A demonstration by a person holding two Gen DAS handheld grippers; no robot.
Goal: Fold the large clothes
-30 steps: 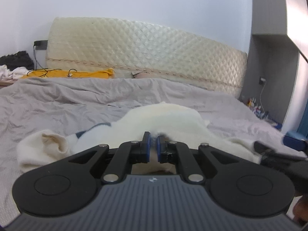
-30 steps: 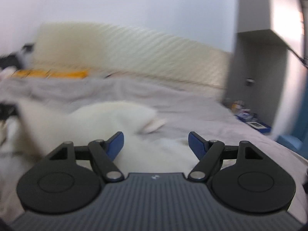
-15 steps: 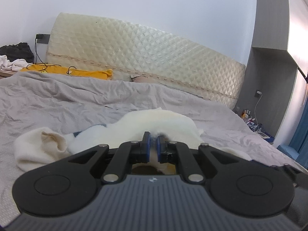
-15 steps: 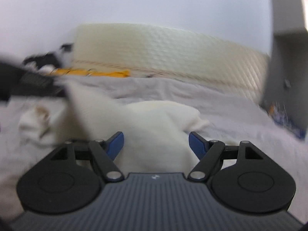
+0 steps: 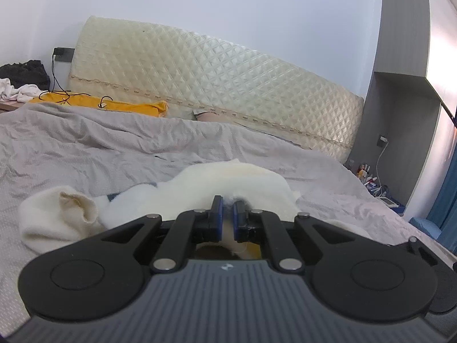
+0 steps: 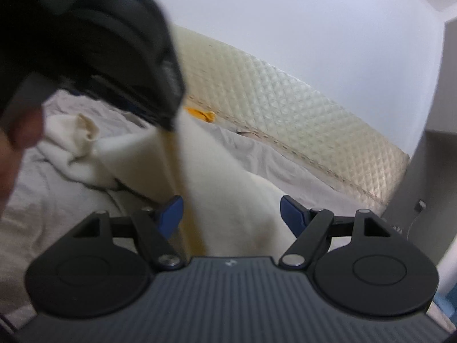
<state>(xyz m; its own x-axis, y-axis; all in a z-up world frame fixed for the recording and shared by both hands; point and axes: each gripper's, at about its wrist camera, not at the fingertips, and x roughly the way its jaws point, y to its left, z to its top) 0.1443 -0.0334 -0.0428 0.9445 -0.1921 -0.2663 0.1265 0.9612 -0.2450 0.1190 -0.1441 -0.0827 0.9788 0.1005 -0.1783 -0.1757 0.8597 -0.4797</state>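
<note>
A cream fleece garment (image 5: 228, 178) lies bunched on the grey bed sheet (image 5: 85, 154), one sleeve (image 5: 57, 217) flopped out to the left. My left gripper (image 5: 227, 210) is shut on a raised edge of the garment. In the right wrist view the left gripper (image 6: 128, 57) looms at the upper left, and the garment (image 6: 228, 177) hangs from it as a taut sheet with a tan inner edge. My right gripper (image 6: 231, 211) is open, its blue pads (image 6: 171, 211) on either side of that hanging cloth without pressing it.
A quilted cream headboard (image 5: 214, 91) runs along the back of the bed, with a yellow cloth and cables (image 5: 114, 104) at its left. A grey cabinet (image 5: 400, 114) and small clutter on the floor (image 5: 371, 180) stand to the right. A hand (image 6: 17, 148) shows at the left edge.
The right gripper has rolled and come in close under the left gripper, which now fills its upper left view. Both grippers keep the same opening. The left wrist view barely shifted.
</note>
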